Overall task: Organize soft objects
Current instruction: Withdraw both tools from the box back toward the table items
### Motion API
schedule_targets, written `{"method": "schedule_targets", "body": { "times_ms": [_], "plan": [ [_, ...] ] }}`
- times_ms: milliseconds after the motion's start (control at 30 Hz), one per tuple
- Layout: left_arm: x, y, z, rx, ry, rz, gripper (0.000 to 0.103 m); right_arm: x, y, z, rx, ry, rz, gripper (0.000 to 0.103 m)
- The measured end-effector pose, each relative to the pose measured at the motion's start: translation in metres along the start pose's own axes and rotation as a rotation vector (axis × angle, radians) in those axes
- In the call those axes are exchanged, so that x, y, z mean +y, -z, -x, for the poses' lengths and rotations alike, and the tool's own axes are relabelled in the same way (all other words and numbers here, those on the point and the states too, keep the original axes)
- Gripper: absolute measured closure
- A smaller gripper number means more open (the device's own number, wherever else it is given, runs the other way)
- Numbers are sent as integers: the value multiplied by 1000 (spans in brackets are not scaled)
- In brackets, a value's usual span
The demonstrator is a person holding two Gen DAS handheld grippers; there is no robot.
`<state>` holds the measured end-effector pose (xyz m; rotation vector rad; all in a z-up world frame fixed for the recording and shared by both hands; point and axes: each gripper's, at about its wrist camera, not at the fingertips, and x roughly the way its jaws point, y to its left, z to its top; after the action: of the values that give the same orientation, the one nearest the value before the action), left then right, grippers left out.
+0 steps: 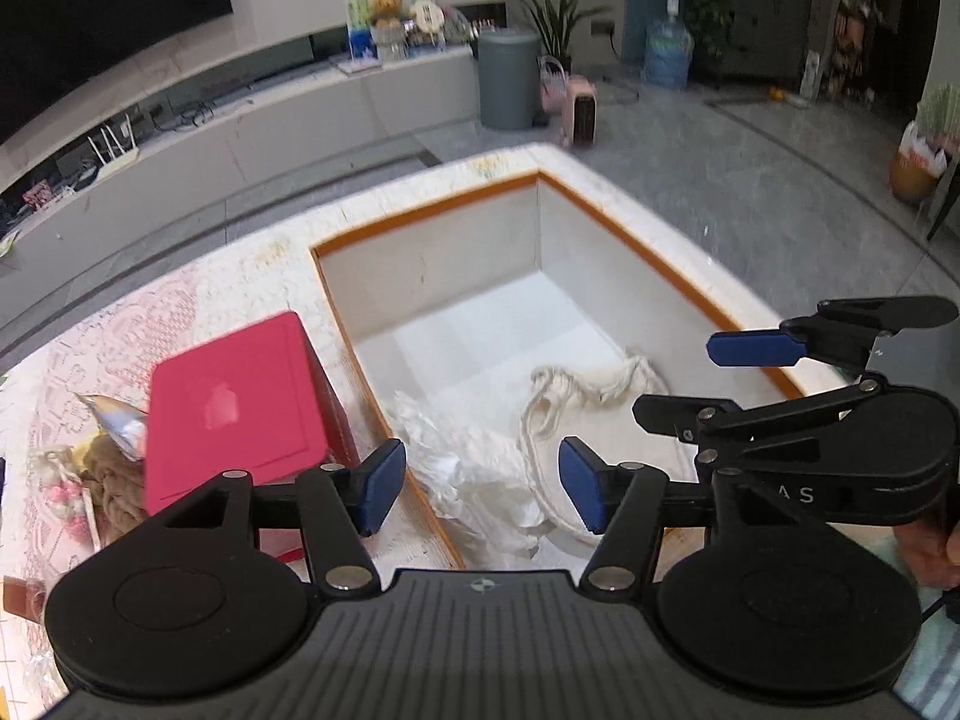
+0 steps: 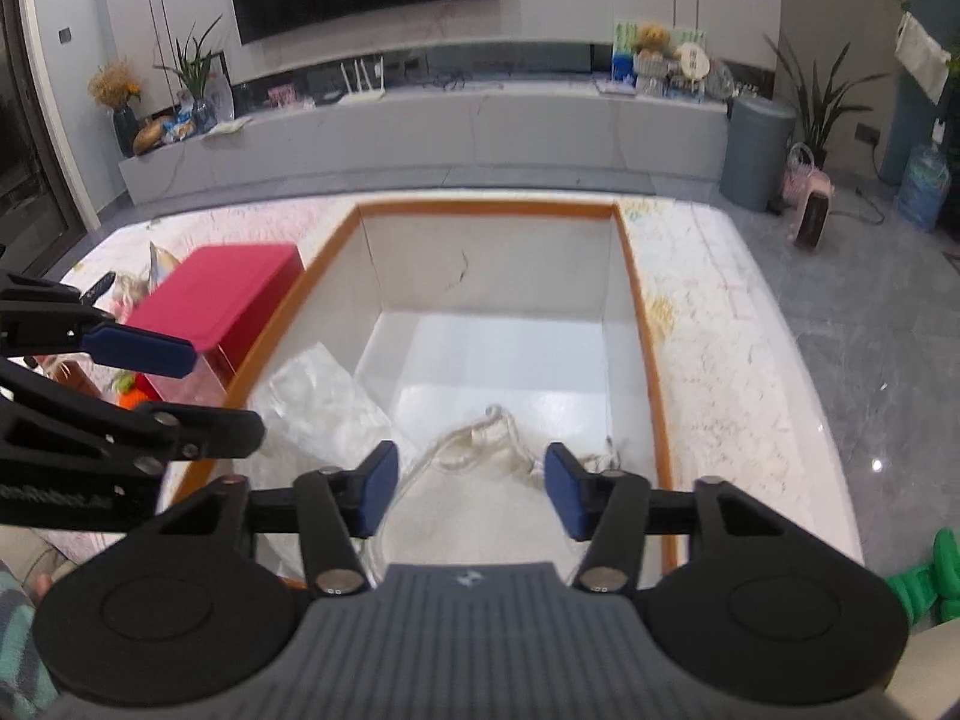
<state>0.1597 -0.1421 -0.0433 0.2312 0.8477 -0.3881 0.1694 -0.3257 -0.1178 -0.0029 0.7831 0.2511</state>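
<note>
A large white box with an orange rim (image 1: 672, 264) (image 2: 492, 209) sits on the lace-covered table. Inside lie a cream cloth drawstring bag (image 1: 594, 396) (image 2: 474, 498) and a crumpled white plastic bag (image 1: 474, 474) (image 2: 318, 402). My left gripper (image 1: 480, 483) is open and empty above the box's near left edge. My right gripper (image 2: 471, 492) is open and empty above the cloth bag. It also shows at the right of the left wrist view (image 1: 756, 348), and the left gripper shows at the left of the right wrist view (image 2: 144, 354).
A red box (image 1: 234, 408) (image 2: 216, 294) stands left of the white box. Beyond it lie a foil packet (image 1: 120, 420), yarn-like soft items (image 1: 108, 480) and an orange toy (image 2: 135, 396). A green soft toy (image 2: 924, 582) shows at the right edge.
</note>
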Motion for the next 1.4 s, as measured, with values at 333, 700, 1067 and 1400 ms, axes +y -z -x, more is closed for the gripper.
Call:
{"method": "schedule_targets", "body": {
  "times_ms": [333,700,1067,1400],
  "plan": [
    [12,12,51,-154,-33,55,34,16,-5,48,-131,48,-17,39],
    [53,46,86,-280,-69,201,34,48,4,91,-263,60,-97,38],
    [107,91,100,-295,-147,344,34,99,12,88,-308,66,-126,35],
    [148,137,100,-240,-203,425,34,148,19,58,-239,18,-85,34]
  ]
}}
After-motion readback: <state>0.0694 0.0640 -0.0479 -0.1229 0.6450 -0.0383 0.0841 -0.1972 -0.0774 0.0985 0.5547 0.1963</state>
